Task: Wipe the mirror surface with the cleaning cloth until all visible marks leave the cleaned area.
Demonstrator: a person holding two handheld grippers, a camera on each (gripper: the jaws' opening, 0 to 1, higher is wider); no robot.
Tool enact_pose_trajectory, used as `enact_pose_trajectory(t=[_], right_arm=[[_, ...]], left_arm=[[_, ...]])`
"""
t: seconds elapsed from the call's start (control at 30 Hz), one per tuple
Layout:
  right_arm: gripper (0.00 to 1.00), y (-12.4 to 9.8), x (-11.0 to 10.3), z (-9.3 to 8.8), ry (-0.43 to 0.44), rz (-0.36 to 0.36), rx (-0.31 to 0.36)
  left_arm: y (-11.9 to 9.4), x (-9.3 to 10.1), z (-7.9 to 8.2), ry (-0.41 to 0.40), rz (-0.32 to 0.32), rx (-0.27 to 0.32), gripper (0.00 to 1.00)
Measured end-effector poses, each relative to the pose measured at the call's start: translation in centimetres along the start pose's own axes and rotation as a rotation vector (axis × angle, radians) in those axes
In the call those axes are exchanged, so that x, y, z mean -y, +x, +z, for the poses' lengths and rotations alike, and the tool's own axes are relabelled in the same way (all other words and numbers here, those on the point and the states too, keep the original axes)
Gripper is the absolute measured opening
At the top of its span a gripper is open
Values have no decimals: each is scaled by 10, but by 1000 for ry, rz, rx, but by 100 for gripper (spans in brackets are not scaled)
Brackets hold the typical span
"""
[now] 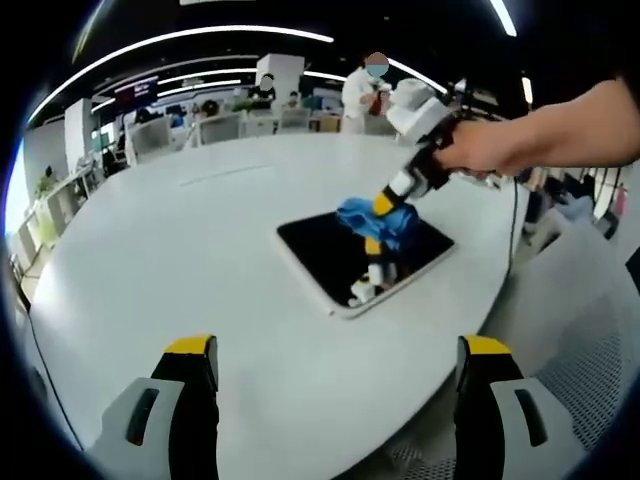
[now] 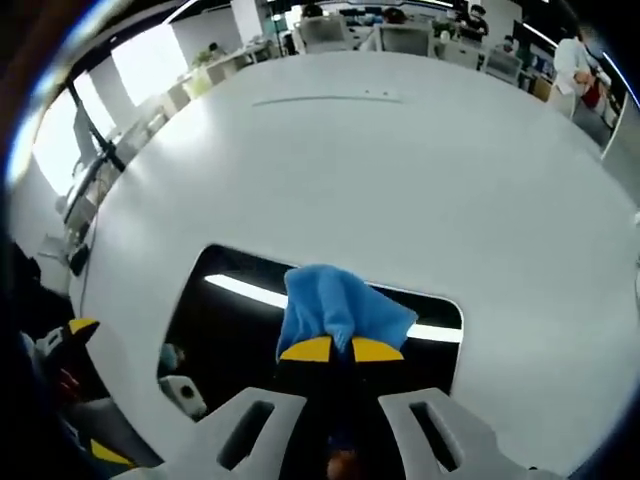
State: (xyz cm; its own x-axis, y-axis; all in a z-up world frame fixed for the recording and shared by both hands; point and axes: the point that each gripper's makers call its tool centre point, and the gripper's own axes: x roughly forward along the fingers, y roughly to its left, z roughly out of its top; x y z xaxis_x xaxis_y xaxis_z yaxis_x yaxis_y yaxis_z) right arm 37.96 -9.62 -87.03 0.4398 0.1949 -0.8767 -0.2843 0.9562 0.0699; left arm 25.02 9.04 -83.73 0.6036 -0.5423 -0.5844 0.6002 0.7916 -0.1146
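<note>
A dark rectangular mirror point(image 1: 318, 246) with a pale rim lies flat on the white table. In the left gripper view a person's hand reaches in from the right, holding my right gripper point(image 1: 384, 206), which presses a blue cleaning cloth point(image 1: 385, 222) onto the mirror's far side. In the right gripper view the right gripper point(image 2: 342, 349) is shut on the cloth point(image 2: 335, 300), its yellow tips pinched together over the mirror point(image 2: 225, 325). My left gripper point(image 1: 338, 350) hangs open above the table's near side, short of the mirror, with nothing between its fingers. Its yellow tip point(image 2: 80, 326) appears at the left.
The large round white table point(image 1: 180, 230) spreads far to the left and back. Its near edge drops to grey floor point(image 1: 590, 370) at the lower right. Office desks, chairs and people point(image 1: 365, 95) stand beyond the far edge. A thin cable point(image 1: 514, 235) hangs by the hand.
</note>
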Motion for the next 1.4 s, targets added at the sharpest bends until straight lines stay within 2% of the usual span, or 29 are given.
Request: enact_pose_trajectory(t=[0.27, 0.5, 0.9, 1.2, 1.27, 1.4], right_arm=[[0, -9, -4, -16, 15, 16, 19], [0, -14, -7, -28, 33, 21, 15], [0, -23, -14, -45, 62, 24, -8], [0, -31, -19, -60, 103, 48, -33], [0, -32, -20, -62, 138, 47, -49], [0, -34, -22, -68, 128, 50, -53]], left_arm=[[0, 1, -4, 1, 0, -24, 99], [0, 3, 2, 9, -9, -4, 99], [-1, -1, 4, 9, 10, 10, 99], [-3, -1, 5, 3, 14, 13, 99], [-4, -1, 5, 1, 13, 16, 99], [-4, -3, 4, -3, 17, 16, 99]])
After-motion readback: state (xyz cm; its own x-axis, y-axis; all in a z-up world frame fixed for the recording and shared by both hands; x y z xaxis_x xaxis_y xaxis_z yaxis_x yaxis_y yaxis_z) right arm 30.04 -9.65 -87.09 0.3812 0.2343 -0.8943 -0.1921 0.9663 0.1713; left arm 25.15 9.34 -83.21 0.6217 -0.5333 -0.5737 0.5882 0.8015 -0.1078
